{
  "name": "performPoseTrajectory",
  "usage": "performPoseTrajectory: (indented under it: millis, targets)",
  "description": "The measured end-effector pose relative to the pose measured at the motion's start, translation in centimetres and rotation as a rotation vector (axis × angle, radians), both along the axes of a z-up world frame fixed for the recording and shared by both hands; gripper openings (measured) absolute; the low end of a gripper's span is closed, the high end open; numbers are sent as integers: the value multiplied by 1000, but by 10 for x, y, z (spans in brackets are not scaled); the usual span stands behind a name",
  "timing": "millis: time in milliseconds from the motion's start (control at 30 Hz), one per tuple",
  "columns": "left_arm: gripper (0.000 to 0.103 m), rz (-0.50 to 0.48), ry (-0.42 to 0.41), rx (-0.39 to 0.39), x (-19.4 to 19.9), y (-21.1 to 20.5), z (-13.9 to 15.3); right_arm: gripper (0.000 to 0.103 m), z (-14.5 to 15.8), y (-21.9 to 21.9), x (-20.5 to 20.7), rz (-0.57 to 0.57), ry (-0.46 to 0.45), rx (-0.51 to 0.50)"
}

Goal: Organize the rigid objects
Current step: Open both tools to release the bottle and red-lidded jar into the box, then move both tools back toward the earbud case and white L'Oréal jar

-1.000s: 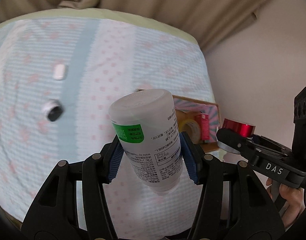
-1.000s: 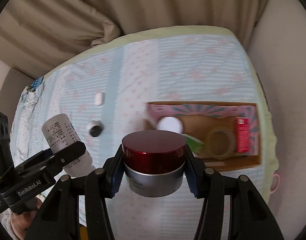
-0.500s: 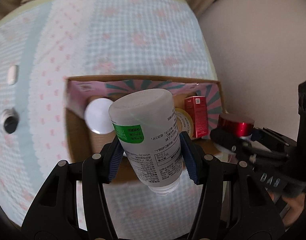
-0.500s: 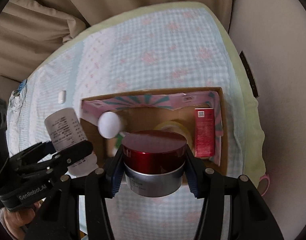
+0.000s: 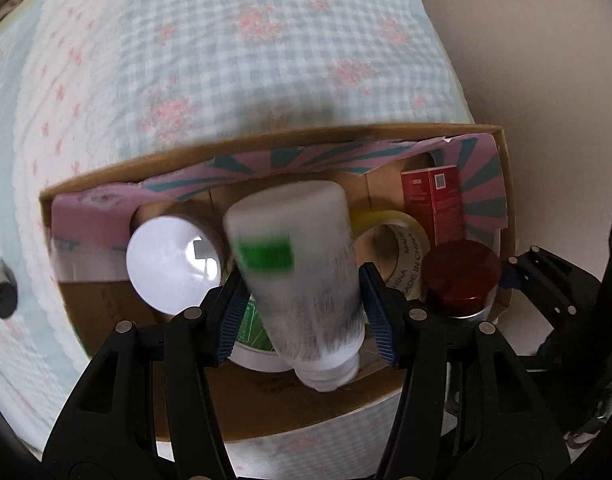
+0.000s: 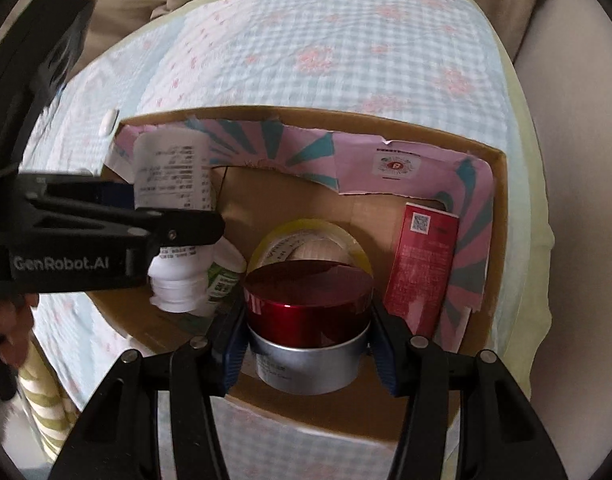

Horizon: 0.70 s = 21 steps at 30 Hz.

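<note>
My left gripper (image 5: 302,316) is shut on a white plastic bottle (image 5: 302,264) with a green label, held cap-down over the left half of a cardboard box (image 5: 290,404). The bottle also shows in the right wrist view (image 6: 170,184). My right gripper (image 6: 306,344) is shut on a silver jar with a red lid (image 6: 308,300), held just inside the box's (image 6: 346,416) near wall. The jar shows in the left wrist view (image 5: 462,272) at the box's right end.
Inside the box lie a yellow tape roll (image 6: 306,240), a red carton (image 6: 422,268), a white round lid (image 5: 166,264) and a green-labelled container (image 6: 222,284). A small black-and-silver object (image 5: 2,296) and a white one (image 6: 109,122) lie on the checked bedspread. A wall runs along the right.
Both grippers have moved forward and down over the box with their loads; the bottle and the jar now hang inside its rim.
</note>
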<state>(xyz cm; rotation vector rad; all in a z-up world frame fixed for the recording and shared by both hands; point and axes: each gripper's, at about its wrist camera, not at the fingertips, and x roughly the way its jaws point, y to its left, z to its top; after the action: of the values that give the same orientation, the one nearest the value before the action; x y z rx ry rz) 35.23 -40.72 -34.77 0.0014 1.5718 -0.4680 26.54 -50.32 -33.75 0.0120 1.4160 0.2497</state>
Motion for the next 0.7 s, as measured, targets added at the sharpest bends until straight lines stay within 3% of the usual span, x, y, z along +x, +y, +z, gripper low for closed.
performPoseTrajectory:
  millis: [33,100,167,200,333,700]
  targets:
    - [97,-10,-10,18,2,-2,2,50,-2,0,1,3,4,-3]
    - [103,-26,-43,38,3,2,8,52,-9,0,2,11,36,-5]
    - [103,-24,-59,35,2,9,11,96,-9,-1,-2,26,20,-14]
    - [103,-17,-63,38,2,14,12,103,-6,-1,-6,29,-1,-9]
    - [103,8,-56,29,-2,27,10,103,6,-9,-16,-26,-87,24]
    - [103,9,-95,16,-26,46,43,103,32,-8,-27,-106,-117,-13]
